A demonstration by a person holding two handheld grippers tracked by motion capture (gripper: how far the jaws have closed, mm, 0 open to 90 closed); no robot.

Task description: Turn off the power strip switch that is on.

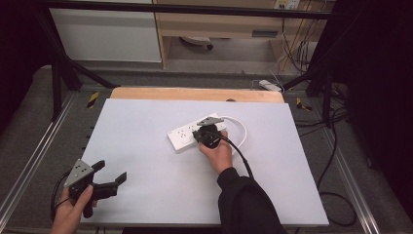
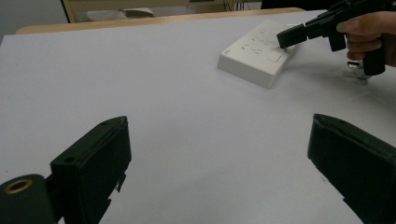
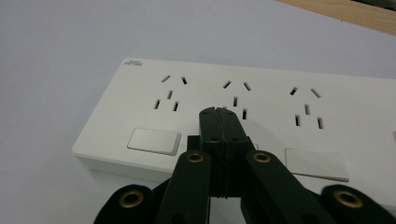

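Right gripper view: one power strip, three socket groups, two switches.

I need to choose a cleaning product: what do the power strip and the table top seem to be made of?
Power strip: probably white hard plastic, smooth with a slight sheen and moulded slots. Table top: a pale matte sheet, material unclear; a wooden edge shows at the far side.
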